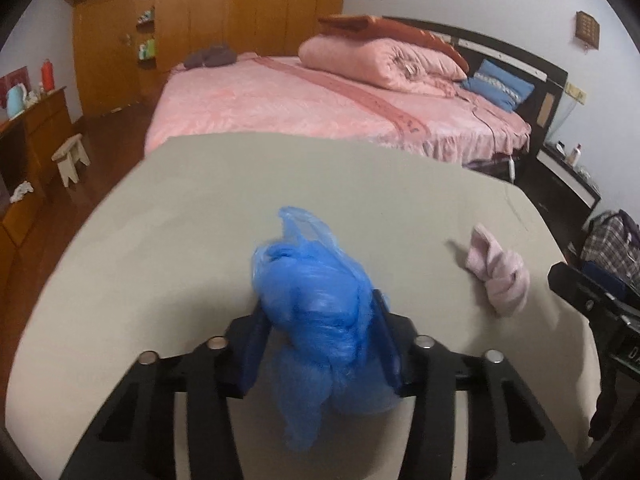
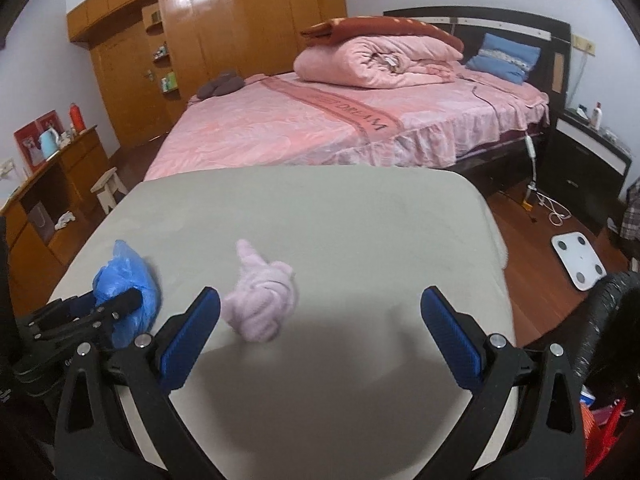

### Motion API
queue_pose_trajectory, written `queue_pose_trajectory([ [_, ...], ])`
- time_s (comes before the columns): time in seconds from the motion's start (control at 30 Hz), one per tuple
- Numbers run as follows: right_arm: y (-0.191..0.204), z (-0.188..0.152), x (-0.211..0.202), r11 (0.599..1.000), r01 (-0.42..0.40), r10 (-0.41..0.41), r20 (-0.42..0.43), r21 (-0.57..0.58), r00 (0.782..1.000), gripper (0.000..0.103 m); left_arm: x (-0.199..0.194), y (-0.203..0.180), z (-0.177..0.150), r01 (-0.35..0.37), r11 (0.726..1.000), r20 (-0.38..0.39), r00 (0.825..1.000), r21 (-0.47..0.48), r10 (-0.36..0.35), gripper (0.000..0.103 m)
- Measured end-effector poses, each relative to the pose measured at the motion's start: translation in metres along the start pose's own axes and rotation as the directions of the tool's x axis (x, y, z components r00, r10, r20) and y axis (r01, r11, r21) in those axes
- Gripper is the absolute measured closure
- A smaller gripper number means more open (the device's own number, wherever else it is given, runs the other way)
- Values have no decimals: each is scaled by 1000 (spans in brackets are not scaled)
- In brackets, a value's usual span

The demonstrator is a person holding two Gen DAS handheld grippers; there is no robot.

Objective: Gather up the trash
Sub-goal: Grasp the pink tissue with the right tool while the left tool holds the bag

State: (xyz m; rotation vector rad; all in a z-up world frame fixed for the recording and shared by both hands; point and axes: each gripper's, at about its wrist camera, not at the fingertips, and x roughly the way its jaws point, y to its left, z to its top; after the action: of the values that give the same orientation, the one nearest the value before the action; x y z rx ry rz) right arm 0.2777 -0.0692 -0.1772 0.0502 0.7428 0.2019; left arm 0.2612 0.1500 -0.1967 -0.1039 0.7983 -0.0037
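left gripper (image 1: pixel 320 344): closed on blue bag (image 1: pixel 316 312), resting on table (image 1: pixel 160 240) | my right gripper (image 2: pixel 320 312): wide open, empty | pink wad (image 2: pixel 260 300): on table, just ahead, nearer left finger, right hand closest

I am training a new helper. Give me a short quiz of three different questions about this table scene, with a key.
1. True or false: the left gripper has its fingers closed on the crumpled blue plastic bag.
2. Which is nearer to the open right gripper: A) the knotted pale pink cloth, B) the folded pink quilt?
3. Fill in: both small items lie on the grey ___.

Key: 1 true; 2 A; 3 table.
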Motion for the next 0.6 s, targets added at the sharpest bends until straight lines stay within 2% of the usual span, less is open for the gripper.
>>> queue_pose_trajectory([
  [0.13, 12, 4, 10, 1000, -13, 13, -14, -23, 1000, 5, -2, 12, 3, -45, 999, 11, 999, 1, 45, 60],
  [0.37, 27, 7, 35, 998, 0, -4, -59, -58, 998, 6, 1, 20, 4, -59, 998, 5, 998, -19, 59, 60],
  [0.4, 27, 6, 39, 999, 1, -5, -72, -55, 997, 11, 1, 20, 4, -60, 998, 3, 998, -19, 60, 60],
  [0.43, 27, 5, 41, 999, -1, -4, -84, -54, 996, 22, 2, 20, 4, -61, 998, 1, 998, -18, 61, 60],
  [0.57, 23, 3, 49, 999, -22, 17, -128, -36, 992, 36, 5, 18, 4, -61, 998, -7, 998, -19, 61, 59],
  [0.6, 23, 3, 50, 999, -32, 27, -136, -35, 990, 45, 5, 18, 4, -61, 998, -9, 998, -19, 61, 59],
])
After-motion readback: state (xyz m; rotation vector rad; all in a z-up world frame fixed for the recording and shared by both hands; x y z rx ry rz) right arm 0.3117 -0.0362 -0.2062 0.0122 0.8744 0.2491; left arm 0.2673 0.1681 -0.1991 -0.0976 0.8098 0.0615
